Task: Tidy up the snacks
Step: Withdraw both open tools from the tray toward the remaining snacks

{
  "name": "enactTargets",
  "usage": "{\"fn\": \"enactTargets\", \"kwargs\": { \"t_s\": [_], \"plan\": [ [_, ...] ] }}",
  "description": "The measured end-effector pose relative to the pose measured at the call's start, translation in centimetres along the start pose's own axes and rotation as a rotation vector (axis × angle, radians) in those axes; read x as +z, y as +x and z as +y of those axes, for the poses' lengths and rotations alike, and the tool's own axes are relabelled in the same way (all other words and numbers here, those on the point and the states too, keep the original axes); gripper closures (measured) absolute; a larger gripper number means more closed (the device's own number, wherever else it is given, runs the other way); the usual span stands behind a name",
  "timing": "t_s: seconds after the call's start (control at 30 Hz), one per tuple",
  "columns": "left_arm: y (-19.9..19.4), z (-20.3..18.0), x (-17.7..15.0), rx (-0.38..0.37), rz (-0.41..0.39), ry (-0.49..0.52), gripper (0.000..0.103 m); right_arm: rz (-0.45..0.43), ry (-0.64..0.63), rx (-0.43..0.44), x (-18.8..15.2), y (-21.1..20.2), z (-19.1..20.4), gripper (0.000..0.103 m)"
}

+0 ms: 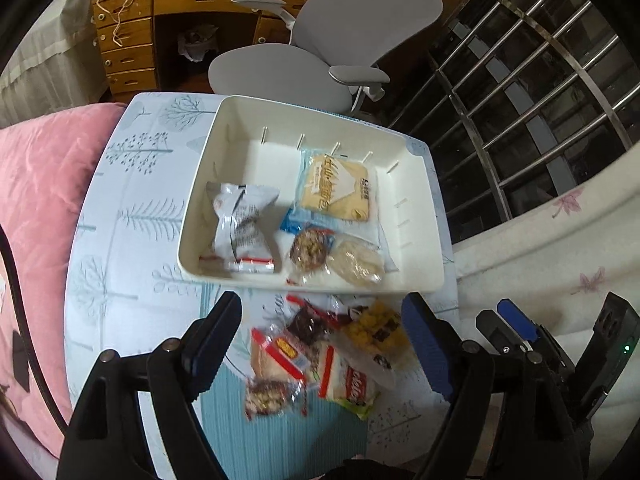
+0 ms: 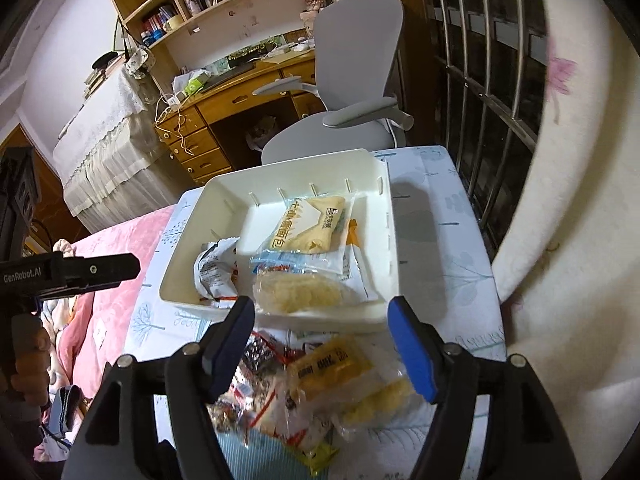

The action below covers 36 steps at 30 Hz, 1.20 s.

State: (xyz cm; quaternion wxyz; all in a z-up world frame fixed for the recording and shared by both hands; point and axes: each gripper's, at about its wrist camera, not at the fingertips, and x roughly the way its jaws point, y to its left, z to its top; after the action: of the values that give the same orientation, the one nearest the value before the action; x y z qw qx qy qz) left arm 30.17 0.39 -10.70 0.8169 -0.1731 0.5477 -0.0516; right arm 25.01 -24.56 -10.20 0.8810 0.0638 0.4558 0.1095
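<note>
A white bin [image 1: 420,216] stands on the tree-print table [image 1: 140,216]. Inside lie a crumpled silver packet [image 1: 240,224], a yellow bread packet [image 1: 336,188], a dark round cookie [image 1: 308,250] and a pale pastry [image 1: 356,262]. In front of the bin lies a loose snack pile [image 1: 320,356] of several wrapped packets. My left gripper [image 1: 322,308] hangs open above that pile, nothing between its fingers. My right gripper [image 2: 322,312] is open too, over the pile's yellow packet [image 2: 336,364], just short of the bin [image 2: 394,240]. The pads touch nothing.
A pink blanket [image 1: 40,200] lies left of the table, white flowered fabric [image 1: 560,248] to the right. Behind the table stand a grey office chair [image 1: 320,60] and a wooden desk [image 1: 132,40]. Window bars [image 1: 540,100] rise at the right. A hand [image 2: 28,360] holds the left gripper's handle.
</note>
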Motion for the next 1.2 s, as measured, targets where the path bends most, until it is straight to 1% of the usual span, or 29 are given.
{"fn": "enactTargets", "kwargs": {
  "t_s": [0.17,0.3,0.5,0.63,0.9,1.07,1.2],
  "plan": [
    [-1.4,-0.6,-3.1,0.013,-0.019,-0.024,0.022,0.016,-0.015,0.012,-1.4,-1.3,-0.9,0.032],
    [-2.0,-0.6,-6.1,0.025,-0.025,-0.055,0.022,0.025,-0.053,0.026,-2.9,-2.4,-1.3,0.032],
    [-1.6,-0.5,-10.2,0.046,-0.006,-0.11,0.022,0.041,-0.104,0.042,-5.5,-3.4,-1.8,0.032],
    [-0.9,-0.1,-12.5,0.066,0.016,-0.136,0.022,0.058,-0.108,0.055,-7.1,-3.5,-2.2,0.032],
    [2.2,1.4,-14.7,0.117,0.098,-0.151,0.022,0.076,-0.14,0.046,-11.0,-2.1,-1.7,0.032],
    [4.7,2.6,-15.3,0.146,0.142,-0.146,0.022,0.07,-0.208,0.044,-13.5,-0.5,-0.6,0.032],
    [6.9,3.6,-15.6,0.152,0.168,-0.131,0.022,0.062,-0.266,0.038,-15.0,0.6,0.3,0.032]
  ]
}}
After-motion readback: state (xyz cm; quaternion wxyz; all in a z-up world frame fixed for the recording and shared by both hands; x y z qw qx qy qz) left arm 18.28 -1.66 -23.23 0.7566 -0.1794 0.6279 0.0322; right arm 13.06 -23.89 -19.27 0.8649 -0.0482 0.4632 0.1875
